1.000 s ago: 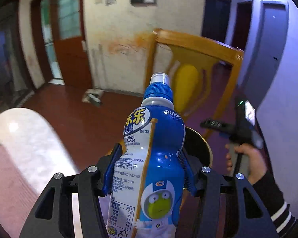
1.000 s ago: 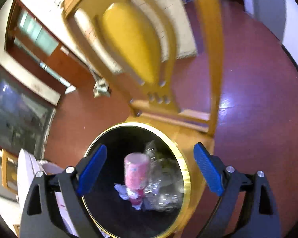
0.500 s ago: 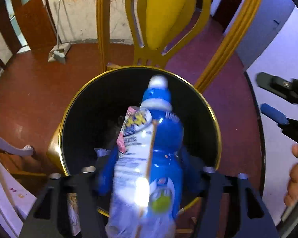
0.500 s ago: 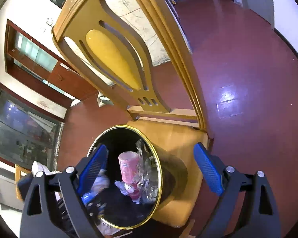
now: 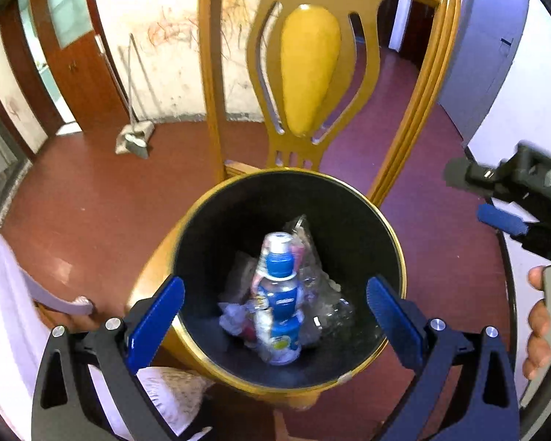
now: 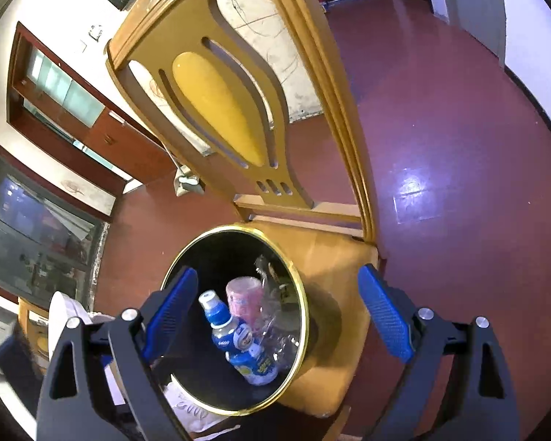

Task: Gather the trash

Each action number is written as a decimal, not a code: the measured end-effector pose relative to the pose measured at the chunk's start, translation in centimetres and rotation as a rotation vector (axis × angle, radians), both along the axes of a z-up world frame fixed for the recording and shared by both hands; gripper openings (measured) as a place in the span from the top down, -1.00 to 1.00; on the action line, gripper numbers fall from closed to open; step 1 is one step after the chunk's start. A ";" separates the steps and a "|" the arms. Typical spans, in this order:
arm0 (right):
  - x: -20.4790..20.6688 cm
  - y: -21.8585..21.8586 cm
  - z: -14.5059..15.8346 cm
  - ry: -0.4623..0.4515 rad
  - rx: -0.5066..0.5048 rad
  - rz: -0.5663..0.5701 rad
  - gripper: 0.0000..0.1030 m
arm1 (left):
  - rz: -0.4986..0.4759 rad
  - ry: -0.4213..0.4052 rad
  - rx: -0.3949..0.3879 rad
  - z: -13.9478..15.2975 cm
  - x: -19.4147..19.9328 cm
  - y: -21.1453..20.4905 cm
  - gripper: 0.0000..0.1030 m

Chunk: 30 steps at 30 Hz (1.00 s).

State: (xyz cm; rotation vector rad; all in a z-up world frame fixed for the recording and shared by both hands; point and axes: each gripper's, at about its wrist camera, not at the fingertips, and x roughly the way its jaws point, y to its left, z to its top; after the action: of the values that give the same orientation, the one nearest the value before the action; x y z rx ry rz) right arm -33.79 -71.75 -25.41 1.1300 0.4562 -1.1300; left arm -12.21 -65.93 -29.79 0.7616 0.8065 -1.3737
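A blue drink bottle lies loose inside the black, gold-rimmed bin, on top of a pink cup and crumpled clear plastic. My left gripper hovers over the bin mouth with its jaws opening wide; nothing is gripped, and the bottle sits well below the pads. From the right wrist the same bottle shows in the bin. My right gripper stands open and empty above the bin's right side. It also appears at the right edge of the left wrist view.
The bin stands on the seat of a yellow wooden chair, whose tall back rises just behind it. A white table edge lies at the left. A broom and dustpan lean on the far wall. A hand grips the right handle.
The left gripper came down over the bin, spread its jaws and let go of the blue bottle, which dropped in among the trash. The right gripper drew back a little from the bin.
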 end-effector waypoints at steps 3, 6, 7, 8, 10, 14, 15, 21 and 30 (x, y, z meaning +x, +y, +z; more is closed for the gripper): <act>1.6 1.0 0.0 0.023 0.010 0.043 -0.73 | 0.047 0.001 -0.039 2.3 1.5 2.0 -0.88; 3.7 2.5 0.7 0.038 0.001 0.079 -0.73 | 0.115 0.011 -0.085 5.0 3.9 4.8 -0.88; 4.8 3.2 1.2 0.042 -0.013 0.100 -0.73 | 0.148 -0.001 -0.101 5.9 4.9 6.1 -0.89; 5.8 4.0 1.7 0.044 -0.026 0.123 -0.73 | 0.178 -0.016 -0.120 6.8 5.8 7.4 -0.89; 7.8 5.4 2.7 0.049 -0.059 0.166 -0.73 | 0.245 -0.047 -0.163 8.6 7.8 10.5 -0.89; 14.1 10.1 5.6 0.046 -0.150 0.338 -0.73 | 0.410 -0.109 -0.210 11.5 11.9 17.2 -0.89; 15.5 11.1 6.2 0.035 -0.168 0.372 -0.73 | 0.464 -0.127 -0.221 12.1 13.0 19.2 -0.89; 25.2 19.4 10.6 -0.040 -0.279 0.661 -0.73 | 0.771 -0.207 -0.260 15.0 18.3 31.1 -0.89; 36.3 33.2 16.9 -0.150 -0.427 1.051 -0.74 | 1.173 -0.369 -0.325 20.0 21.3 48.1 -0.89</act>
State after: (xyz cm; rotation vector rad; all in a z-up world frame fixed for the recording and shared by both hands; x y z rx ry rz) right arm 2.49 -38.54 -8.49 0.4522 0.5544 -0.1891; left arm 9.04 -17.83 -9.76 0.1668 0.5405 -0.2680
